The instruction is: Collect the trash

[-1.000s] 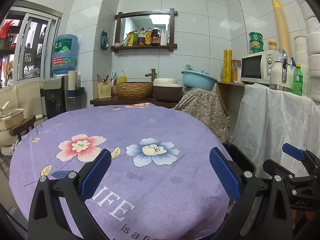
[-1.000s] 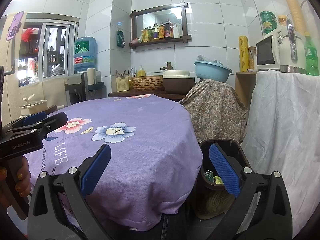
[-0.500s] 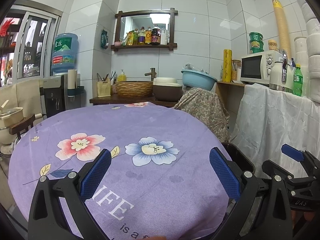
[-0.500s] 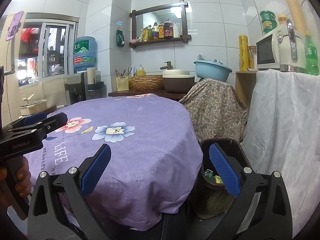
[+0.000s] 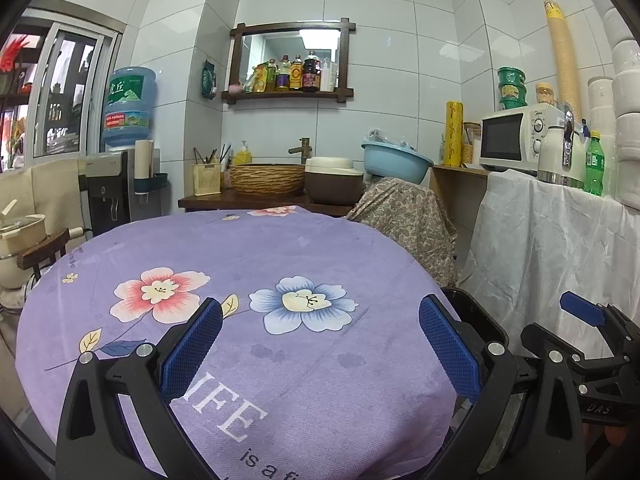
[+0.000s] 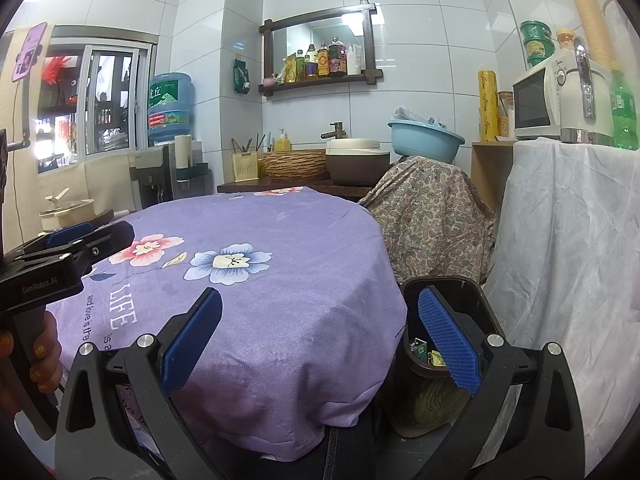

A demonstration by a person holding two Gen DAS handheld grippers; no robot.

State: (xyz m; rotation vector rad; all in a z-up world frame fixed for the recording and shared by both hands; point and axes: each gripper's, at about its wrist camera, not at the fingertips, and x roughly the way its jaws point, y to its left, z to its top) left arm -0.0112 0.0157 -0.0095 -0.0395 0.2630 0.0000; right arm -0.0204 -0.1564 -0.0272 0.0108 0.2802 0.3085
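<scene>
Bright, even light; sharp, fisheye-warped edges

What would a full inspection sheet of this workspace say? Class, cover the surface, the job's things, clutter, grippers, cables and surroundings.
Surface: round table under a purple floral tablecloth; faint dark spots, no loose items on it.
Job's things: dark trash bin on the floor at the table's right edge, small wrappers inside.
Clutter: nothing seen on the table.
Grippers: left gripper open and empty over the cloth; right gripper open and empty, straddling the table edge and bin.
Cables: nothing seen.
Surroundings: water dispenser, wall shelf of bottles, blue basin, microwave, green bottle.
</scene>
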